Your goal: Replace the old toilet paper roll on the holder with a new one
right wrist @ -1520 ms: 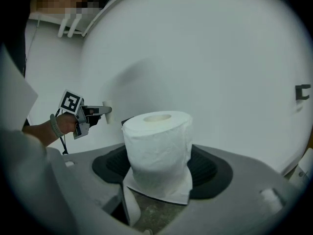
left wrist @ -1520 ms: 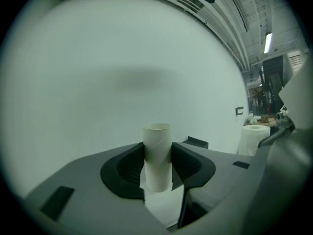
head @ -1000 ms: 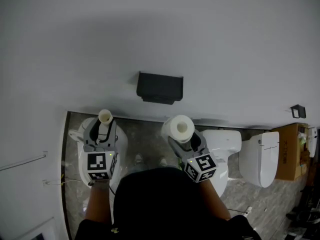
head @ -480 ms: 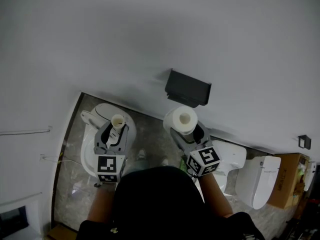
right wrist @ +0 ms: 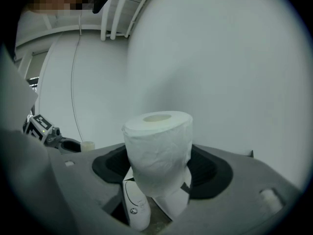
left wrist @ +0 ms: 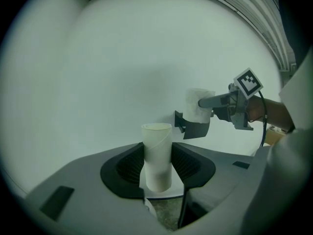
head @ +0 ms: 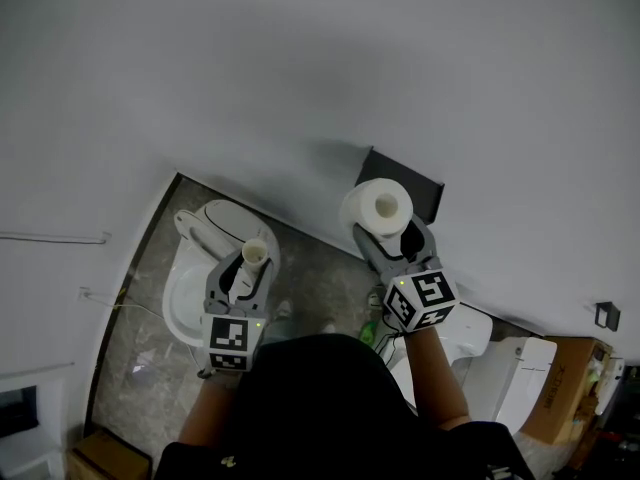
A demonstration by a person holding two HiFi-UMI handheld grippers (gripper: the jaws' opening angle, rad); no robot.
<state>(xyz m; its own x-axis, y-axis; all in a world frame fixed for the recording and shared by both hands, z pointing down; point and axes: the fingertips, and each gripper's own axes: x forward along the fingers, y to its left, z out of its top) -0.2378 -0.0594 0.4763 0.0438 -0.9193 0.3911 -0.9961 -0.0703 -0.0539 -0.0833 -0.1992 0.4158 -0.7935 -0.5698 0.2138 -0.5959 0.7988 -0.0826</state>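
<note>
1. We see the left gripper (head: 251, 266) clamped on the empty cardboard tube (left wrist: 157, 156). The tube is upright between the pads, with its top end above the jaws.
2. The left forearm (head: 205, 408) stays close to the body. Its gripper points ahead and slightly down, over the white toilet (head: 195, 268).
3. The right gripper (head: 392, 230) is clamped on the new toilet paper roll (head: 378, 207). The roll is upright and squeezed at its lower half, with a loose sheet hanging below.
4. The right forearm (head: 435, 373) is stretched further out toward the wall (head: 300, 68).
5. The new roll sits right at the black holder (head: 428, 194) on the wall. In the left gripper view it overlaps the holder's top, and we cannot tell if they touch.
6. The two grippers are well apart.
</note>
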